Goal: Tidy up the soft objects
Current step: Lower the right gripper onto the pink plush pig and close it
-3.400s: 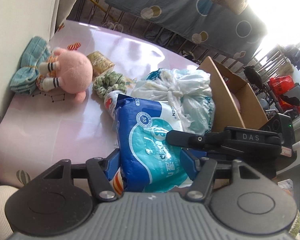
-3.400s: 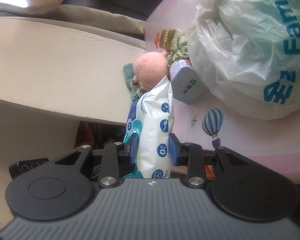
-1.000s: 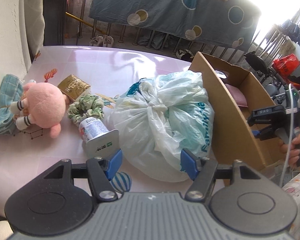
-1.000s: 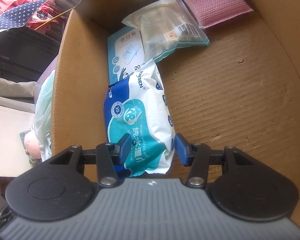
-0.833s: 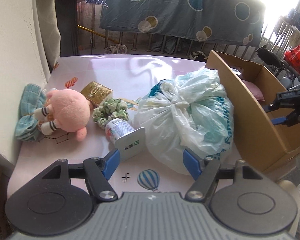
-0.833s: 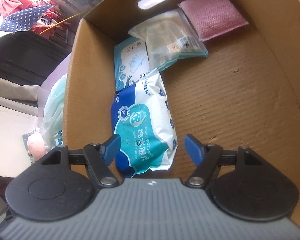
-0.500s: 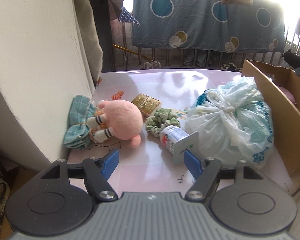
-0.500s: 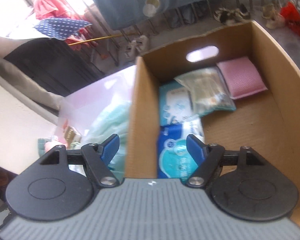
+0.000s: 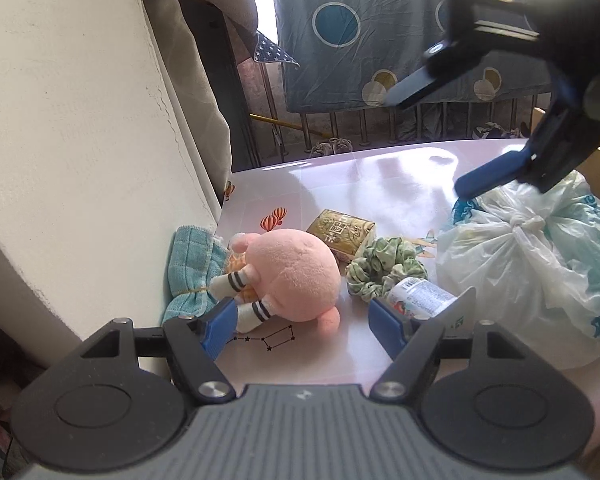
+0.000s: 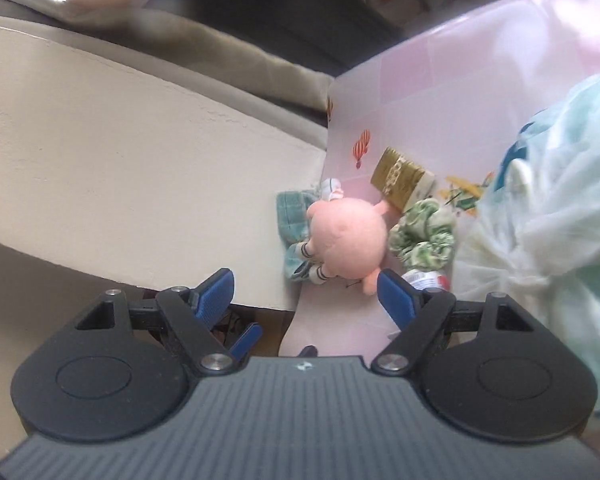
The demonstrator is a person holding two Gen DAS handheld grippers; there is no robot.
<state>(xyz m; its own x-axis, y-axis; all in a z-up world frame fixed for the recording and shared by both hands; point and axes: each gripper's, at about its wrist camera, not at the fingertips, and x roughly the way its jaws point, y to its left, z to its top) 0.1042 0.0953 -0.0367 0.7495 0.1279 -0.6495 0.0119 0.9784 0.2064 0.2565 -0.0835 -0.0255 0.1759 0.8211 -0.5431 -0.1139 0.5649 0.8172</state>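
Both grippers swung from the box toward the doll [image 9: 296, 276] at the bench's [image 9: 380, 176] nine o'clock edge. Right gripper [image 10: 306, 292] jaws had just been opening, empty; left gripper [image 9: 300, 324] jaws stood open, empty, near the doll.

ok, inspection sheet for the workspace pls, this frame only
Surface: pink table with balloon prints.
Job's things: pink plush lying against teal cloth; green scrunchie beside it; tied plastic bag.
Clutter: gold packet; small bottle on its side.
Tongs: left tongs open, empty, near the plush; right tongs open, empty.
Cables: nothing seen.
Surroundings: cream wall at left; blue dotted sheet behind.
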